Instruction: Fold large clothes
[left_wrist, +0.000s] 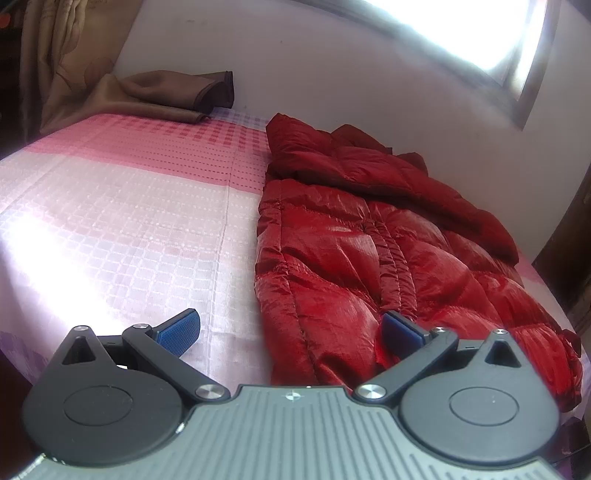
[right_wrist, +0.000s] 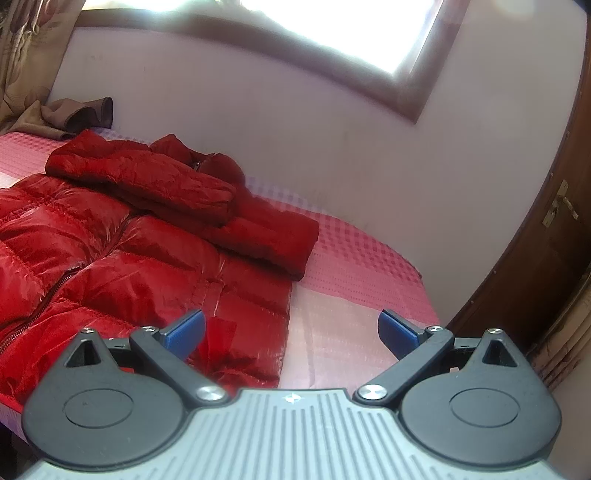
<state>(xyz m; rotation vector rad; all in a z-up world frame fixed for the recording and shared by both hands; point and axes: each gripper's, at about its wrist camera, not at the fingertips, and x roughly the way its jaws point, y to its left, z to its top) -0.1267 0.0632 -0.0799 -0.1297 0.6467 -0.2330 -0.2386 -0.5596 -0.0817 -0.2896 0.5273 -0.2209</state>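
Observation:
A shiny red puffer jacket (left_wrist: 354, 251) lies front up on the pink checked bed, zip shut, both sleeves folded across its chest. It also shows in the right wrist view (right_wrist: 122, 243). My left gripper (left_wrist: 290, 332) is open and empty, hovering over the jacket's near left hem corner. My right gripper (right_wrist: 291, 334) is open and empty over the jacket's near right hem corner, its left fingertip (right_wrist: 184, 332) above the fabric and its right fingertip (right_wrist: 397, 332) above the sheet.
The bed sheet (left_wrist: 122, 221) stretches left of the jacket. A brown curtain and blanket (left_wrist: 147, 96) lie at the far left corner. A wall with a bright window (right_wrist: 347, 33) runs behind. A wooden door (right_wrist: 554, 229) stands right of the bed.

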